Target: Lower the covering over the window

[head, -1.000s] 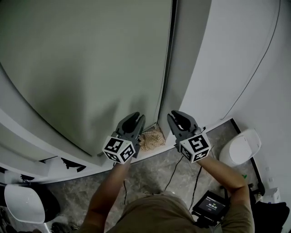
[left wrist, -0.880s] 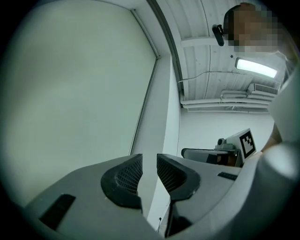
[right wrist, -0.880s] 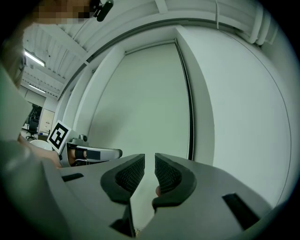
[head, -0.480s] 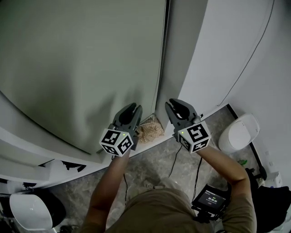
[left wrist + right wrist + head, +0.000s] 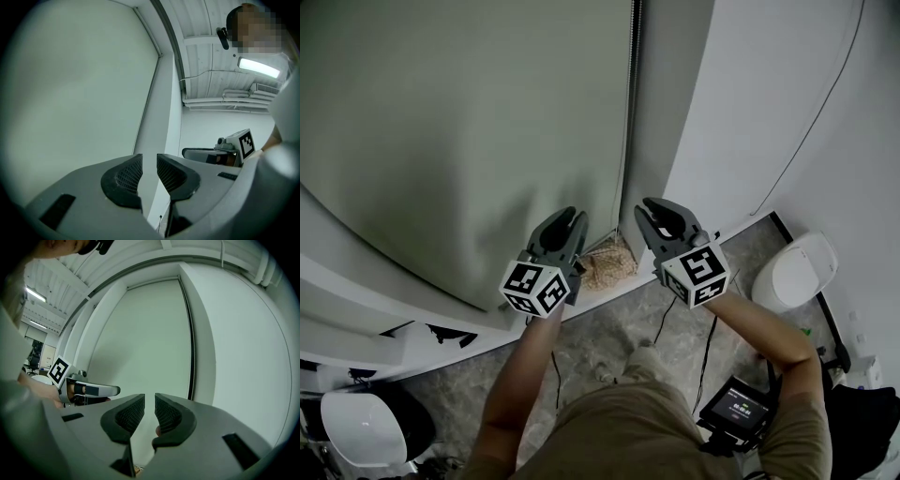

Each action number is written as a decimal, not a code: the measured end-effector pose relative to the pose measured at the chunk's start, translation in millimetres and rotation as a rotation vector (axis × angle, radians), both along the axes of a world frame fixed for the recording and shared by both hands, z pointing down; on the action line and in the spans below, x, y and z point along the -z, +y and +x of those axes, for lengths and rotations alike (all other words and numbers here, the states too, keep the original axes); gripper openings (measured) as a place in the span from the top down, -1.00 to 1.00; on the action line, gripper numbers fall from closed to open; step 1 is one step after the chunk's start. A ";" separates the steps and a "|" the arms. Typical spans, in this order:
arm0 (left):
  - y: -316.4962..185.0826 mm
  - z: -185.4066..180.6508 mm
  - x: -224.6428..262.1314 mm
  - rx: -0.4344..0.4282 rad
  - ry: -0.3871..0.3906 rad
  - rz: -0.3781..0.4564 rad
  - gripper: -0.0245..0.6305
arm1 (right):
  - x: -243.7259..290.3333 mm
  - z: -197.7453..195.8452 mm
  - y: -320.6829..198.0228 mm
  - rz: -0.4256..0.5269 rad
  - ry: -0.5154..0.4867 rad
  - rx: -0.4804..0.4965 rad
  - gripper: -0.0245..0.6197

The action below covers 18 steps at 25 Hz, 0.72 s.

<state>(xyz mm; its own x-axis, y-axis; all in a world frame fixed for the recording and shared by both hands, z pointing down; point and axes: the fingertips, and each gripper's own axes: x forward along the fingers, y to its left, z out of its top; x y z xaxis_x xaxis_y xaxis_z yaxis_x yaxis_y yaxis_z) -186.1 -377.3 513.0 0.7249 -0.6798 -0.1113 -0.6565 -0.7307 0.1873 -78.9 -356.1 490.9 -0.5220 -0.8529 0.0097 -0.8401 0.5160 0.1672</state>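
Since the roller blind (image 5: 469, 141) hangs right down to the window sill (image 5: 394, 309) in the head view, and the right gripper view shows no bare glass either, I judge the lowering to be as good as done; at most a final check of the bottom edge is left. The blind fills that view from 9 to 12 o'clock. Its bead chain (image 5: 628, 112) runs down its right edge, at 12 o'clock from the two claws, and neither one touches it. The left claw (image 5: 570, 217) has its jaws a narrow gap apart with nothing between them. The right claw (image 5: 656, 208) shows a still narrower gap, also empty, so nothing is gripped. As for containers, none can be made out with certainty. A brown woven-looking bundle (image 5: 609, 265) lies between the claws at 6 o'clock from the chain; whether it is a basket, or what it holds, I cannot tell. A white rounded object (image 5: 794, 272) stands on the floor (image 5: 609, 333) at 3 o'clock from the right claw, and its contents, if any, are hidden.
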 end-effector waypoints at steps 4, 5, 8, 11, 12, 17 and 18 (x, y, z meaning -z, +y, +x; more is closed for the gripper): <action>1.8 15.0 3.2 0.018 -0.004 0.005 0.64 | 3.6 16.8 -2.6 0.004 0.008 0.024 0.76; 1.5 19.7 4.1 0.024 -0.004 0.006 0.64 | 5.0 22.8 -4.2 0.004 0.009 0.029 0.76; -4.4 33.2 6.3 0.047 -0.006 0.007 0.64 | 11.1 40.4 -13.2 0.012 0.005 0.045 0.76; -15.9 46.7 9.3 0.070 -0.006 0.007 0.64 | 16.5 56.0 -27.1 0.015 -0.005 0.064 0.76; -20.7 52.0 10.4 0.077 -0.007 0.008 0.64 | 17.8 60.9 -32.2 0.015 -0.007 0.072 0.76; -43.4 75.8 14.9 0.107 -0.010 0.013 0.64 | 22.9 76.5 -51.4 0.017 -0.013 0.125 0.76; -46.9 79.3 15.2 0.111 -0.012 0.014 0.64 | 23.9 77.4 -54.0 0.019 -0.014 0.136 0.76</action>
<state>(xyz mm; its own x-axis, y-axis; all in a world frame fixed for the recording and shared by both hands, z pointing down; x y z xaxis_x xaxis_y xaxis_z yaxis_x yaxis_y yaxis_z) -106.8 -424.2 497.9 0.6462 -0.7547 -0.1136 -0.7359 -0.6556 0.1694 -1.5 -410.1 467.1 -0.6328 -0.7742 -0.0138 -0.7648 0.6222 0.1669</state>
